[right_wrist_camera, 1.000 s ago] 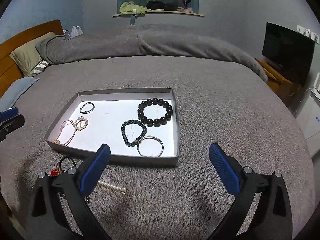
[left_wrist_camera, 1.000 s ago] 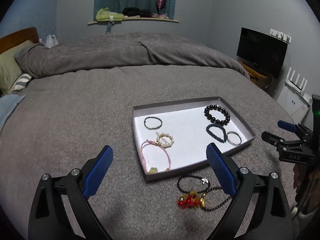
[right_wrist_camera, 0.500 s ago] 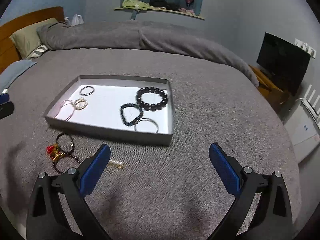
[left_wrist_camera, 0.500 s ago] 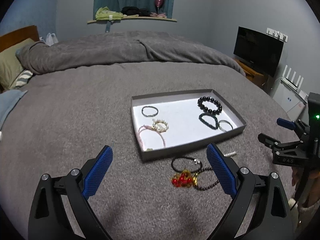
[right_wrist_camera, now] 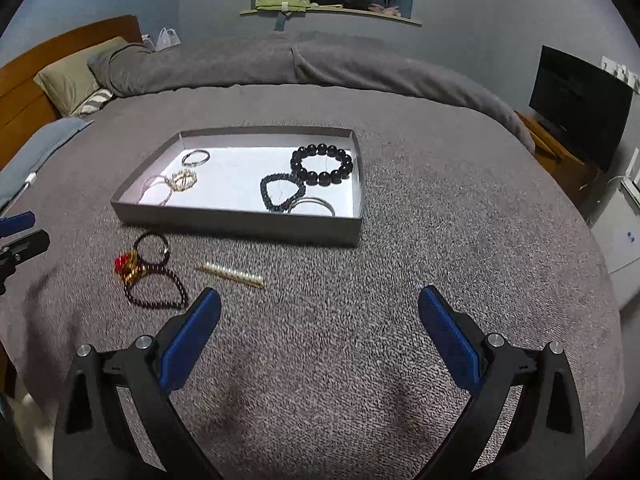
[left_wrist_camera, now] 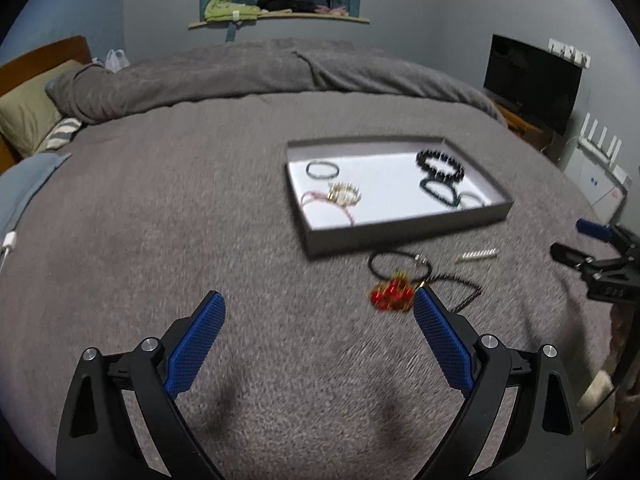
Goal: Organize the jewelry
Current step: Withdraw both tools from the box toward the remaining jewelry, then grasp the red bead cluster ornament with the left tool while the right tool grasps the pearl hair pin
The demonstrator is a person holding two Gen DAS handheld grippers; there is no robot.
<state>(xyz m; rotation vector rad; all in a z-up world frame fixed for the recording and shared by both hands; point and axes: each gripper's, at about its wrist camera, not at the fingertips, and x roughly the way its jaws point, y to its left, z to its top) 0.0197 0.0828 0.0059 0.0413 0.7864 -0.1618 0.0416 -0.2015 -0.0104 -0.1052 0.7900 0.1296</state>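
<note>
Grey tray (right_wrist_camera: 248,222) at 12 o'clock (six bracelets inside); left gripper (left_wrist_camera: 316,312) and right gripper (right_wrist_camera: 320,306) both spread apart, empty.

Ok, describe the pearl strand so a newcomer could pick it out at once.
On the grey bed, find the tray. The pearl strand lies outside it on the blanket, just in front of its near wall. Unlike the looped bracelets to its left, it lies straight, pale and gold-tipped.

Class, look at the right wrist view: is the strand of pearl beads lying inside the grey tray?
No. The pearl strand lies on the grey bedcover, in front of the tray and outside its wall.
</note>
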